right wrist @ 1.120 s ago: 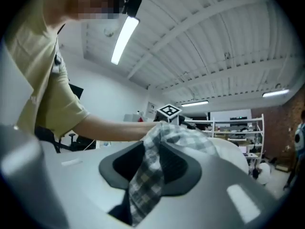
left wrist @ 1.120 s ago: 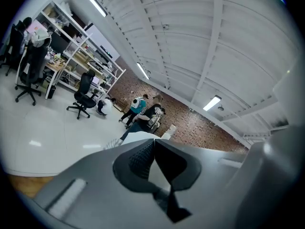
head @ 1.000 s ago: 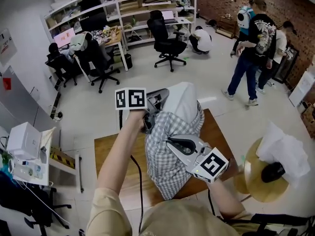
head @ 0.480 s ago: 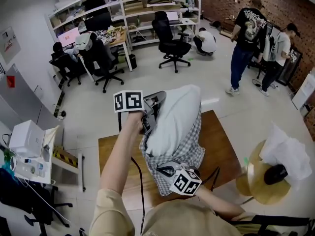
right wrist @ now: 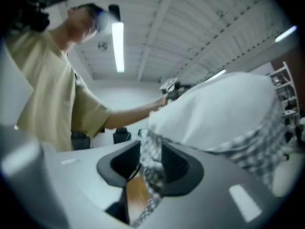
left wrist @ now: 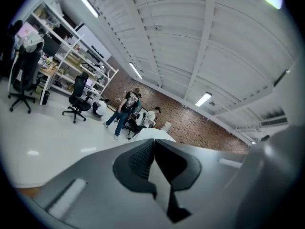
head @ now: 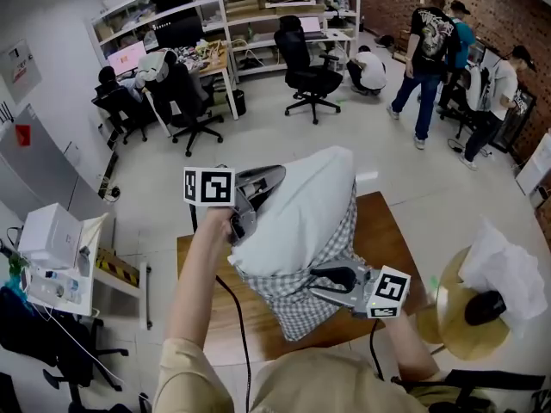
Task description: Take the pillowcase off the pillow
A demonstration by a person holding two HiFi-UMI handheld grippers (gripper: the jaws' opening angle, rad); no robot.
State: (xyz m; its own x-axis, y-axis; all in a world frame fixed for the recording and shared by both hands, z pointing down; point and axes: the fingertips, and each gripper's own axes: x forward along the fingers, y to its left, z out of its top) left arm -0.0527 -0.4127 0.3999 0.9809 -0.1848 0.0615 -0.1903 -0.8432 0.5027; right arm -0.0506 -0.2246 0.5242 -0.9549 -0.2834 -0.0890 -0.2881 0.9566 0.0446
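Note:
A white pillow [head: 297, 203] is held up over the wooden table [head: 387, 235], its upper half bare. A grey checked pillowcase [head: 301, 295] still wraps its lower half. My left gripper [head: 248, 198] is shut on the pillow's upper left edge; in the left gripper view [left wrist: 153, 159] a strip of pale fabric is pinched between the closed jaws. My right gripper [head: 327, 275] is at the pillowcase's right side. In the right gripper view [right wrist: 151, 161] its jaws have just been opening, and the checked hem [right wrist: 153, 152] hangs loosely between them below the pillow [right wrist: 219, 111].
A round yellow stool [head: 448, 321] with a white cloth [head: 504, 269] and a dark object on it stands right of the table. Office chairs [head: 314, 63], shelves and desks fill the back. Several people [head: 430, 50] stand far right. A white box [head: 47, 239] sits at left.
The pillowcase has slid lower and more white pillow shows. My right gripper went down the case, then its jaws parted. The pillow now leans further right.

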